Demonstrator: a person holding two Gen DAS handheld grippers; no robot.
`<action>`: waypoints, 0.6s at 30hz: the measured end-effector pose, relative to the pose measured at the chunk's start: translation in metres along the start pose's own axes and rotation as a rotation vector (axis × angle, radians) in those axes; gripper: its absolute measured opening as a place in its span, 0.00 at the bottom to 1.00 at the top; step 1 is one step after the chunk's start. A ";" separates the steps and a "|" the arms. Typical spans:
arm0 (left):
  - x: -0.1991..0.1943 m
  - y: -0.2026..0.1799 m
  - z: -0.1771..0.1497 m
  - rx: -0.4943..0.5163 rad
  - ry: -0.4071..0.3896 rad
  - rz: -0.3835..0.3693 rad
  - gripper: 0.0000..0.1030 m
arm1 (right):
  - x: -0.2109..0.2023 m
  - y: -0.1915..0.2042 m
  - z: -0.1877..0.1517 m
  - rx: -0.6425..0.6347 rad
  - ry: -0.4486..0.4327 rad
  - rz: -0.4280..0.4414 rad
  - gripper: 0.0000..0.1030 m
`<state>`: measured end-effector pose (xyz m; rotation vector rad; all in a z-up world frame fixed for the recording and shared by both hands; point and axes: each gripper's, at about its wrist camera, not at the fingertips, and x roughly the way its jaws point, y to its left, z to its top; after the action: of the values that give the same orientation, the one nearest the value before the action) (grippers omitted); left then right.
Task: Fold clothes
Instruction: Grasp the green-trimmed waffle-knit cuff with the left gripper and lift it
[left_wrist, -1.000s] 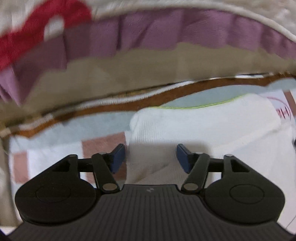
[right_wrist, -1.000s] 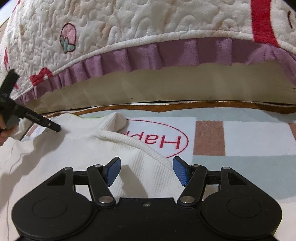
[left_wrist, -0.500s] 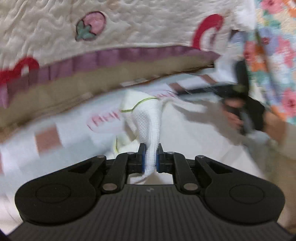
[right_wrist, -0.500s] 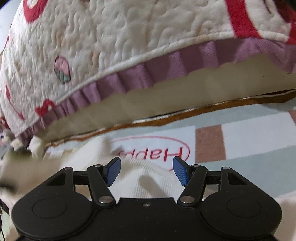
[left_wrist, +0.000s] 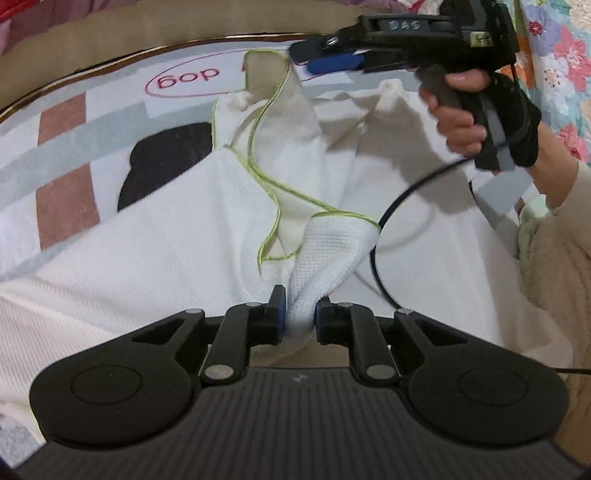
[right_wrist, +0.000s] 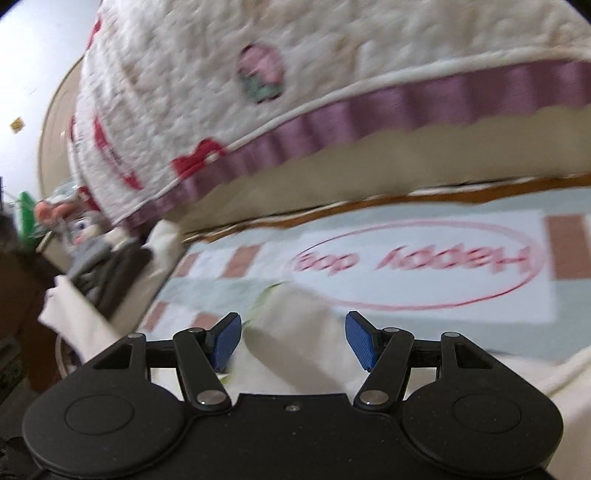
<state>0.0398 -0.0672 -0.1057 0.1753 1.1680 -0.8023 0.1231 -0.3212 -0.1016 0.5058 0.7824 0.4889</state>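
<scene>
A white waffle-knit garment (left_wrist: 166, 258) with yellow-green edge stitching lies rumpled on a patterned mat (left_wrist: 62, 147). My left gripper (left_wrist: 299, 314) pinches a bunched fold of it between its blue pads, and the jaws are easing open slightly. A hand (left_wrist: 458, 122) holds my right gripper (left_wrist: 325, 55) above the garment's far edge. In the right wrist view the right gripper (right_wrist: 293, 339) is open and still widening. White cloth (right_wrist: 295, 369) lies below its pads, which do not press on it.
A quilted cream bedcover (right_wrist: 332, 74) with a purple frill hangs over the far side of the mat (right_wrist: 406, 295). A black cable (left_wrist: 406, 199) trails from the right gripper across the garment. A flowered cloth (left_wrist: 561, 55) is at the far right.
My left gripper has shut on a fold of the white garment and carried it sideways toward the right gripper. The right gripper stayed open and swung left over the mat.
</scene>
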 end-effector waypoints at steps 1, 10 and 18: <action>0.001 -0.003 0.000 0.013 0.004 0.006 0.13 | 0.005 0.004 -0.002 0.005 0.006 -0.020 0.71; 0.008 -0.017 -0.011 0.081 0.042 0.042 0.13 | 0.026 0.004 -0.016 0.010 0.012 -0.162 0.72; 0.013 -0.029 -0.013 0.194 0.058 0.064 0.13 | 0.024 0.006 -0.011 0.021 0.004 -0.090 0.72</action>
<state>0.0140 -0.0871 -0.1143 0.3967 1.1322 -0.8583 0.1278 -0.2996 -0.1175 0.4868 0.8113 0.3993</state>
